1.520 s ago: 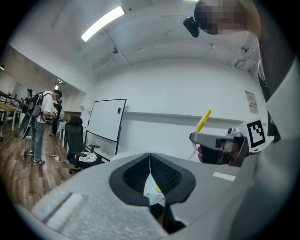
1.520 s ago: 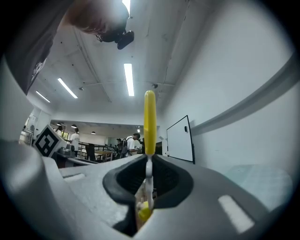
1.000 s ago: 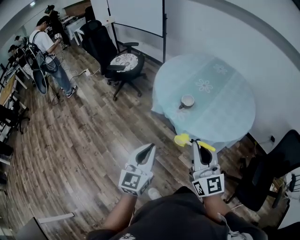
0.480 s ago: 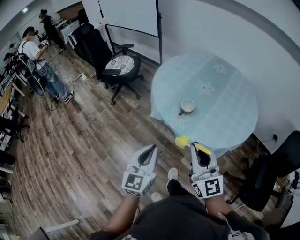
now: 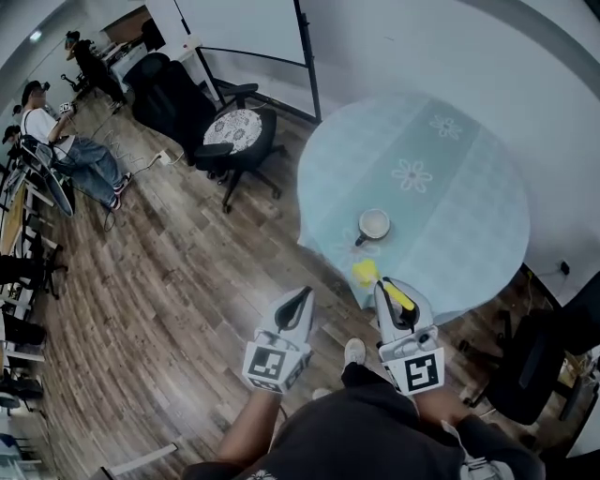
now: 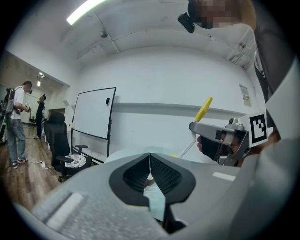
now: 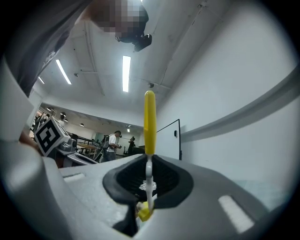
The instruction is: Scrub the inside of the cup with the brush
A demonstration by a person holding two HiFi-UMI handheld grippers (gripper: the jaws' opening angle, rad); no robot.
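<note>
A white cup [image 5: 374, 225] with a handle stands on the round table's pale blue cloth [image 5: 441, 202], near its front edge. My right gripper [image 5: 386, 287] is shut on a brush [image 5: 398, 296] with a yellow handle; its yellow head [image 5: 364, 273] hangs by the table's edge, short of the cup. In the right gripper view the brush [image 7: 149, 123] stands upright between the jaws of the right gripper [image 7: 148, 183]. My left gripper [image 5: 301, 298] is shut and holds nothing, out over the wooden floor left of the table. In its own view the left gripper [image 6: 150, 161] shows its pads meeting.
A black office chair [image 5: 225, 131] with a patterned seat stands left of the table, with a whiteboard [image 5: 244, 28] behind it. Another black chair [image 5: 530, 361] sits at the right. People [image 5: 66, 155] stand far off at the left among desks.
The table and cup have drawn nearer to both grippers. The brush head now reaches the table's edge. The grippers keep their hold and spacing.
</note>
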